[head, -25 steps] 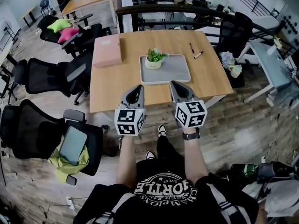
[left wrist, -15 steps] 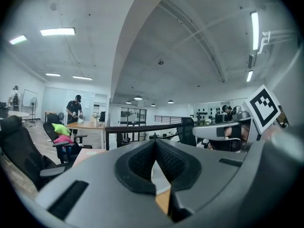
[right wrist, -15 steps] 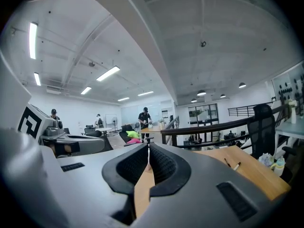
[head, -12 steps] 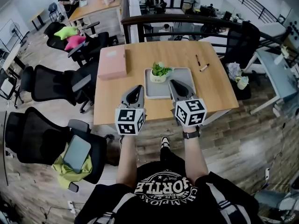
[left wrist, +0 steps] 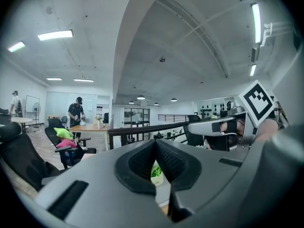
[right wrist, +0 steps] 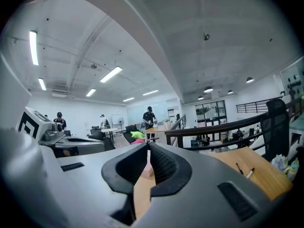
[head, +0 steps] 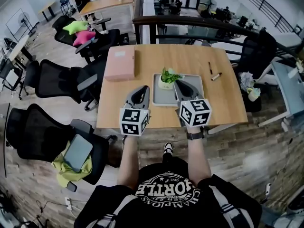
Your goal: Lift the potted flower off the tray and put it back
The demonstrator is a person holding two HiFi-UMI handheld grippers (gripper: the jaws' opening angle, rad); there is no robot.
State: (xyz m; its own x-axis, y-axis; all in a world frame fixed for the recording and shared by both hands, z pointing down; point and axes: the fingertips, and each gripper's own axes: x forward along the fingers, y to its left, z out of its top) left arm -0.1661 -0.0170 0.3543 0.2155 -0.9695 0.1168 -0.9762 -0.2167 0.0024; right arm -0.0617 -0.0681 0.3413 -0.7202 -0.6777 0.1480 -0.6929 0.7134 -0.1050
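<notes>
My left gripper [head: 141,90] and right gripper [head: 180,83], both pressed together and empty, hover before the white-potted green flower [head: 167,78], not yet lifted off its grey rectangular tray [head: 161,98].

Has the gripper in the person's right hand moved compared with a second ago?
Yes. The right gripper has gone forward: it was short of the grey tray, and its tip now reaches over it beside the potted flower.
</notes>
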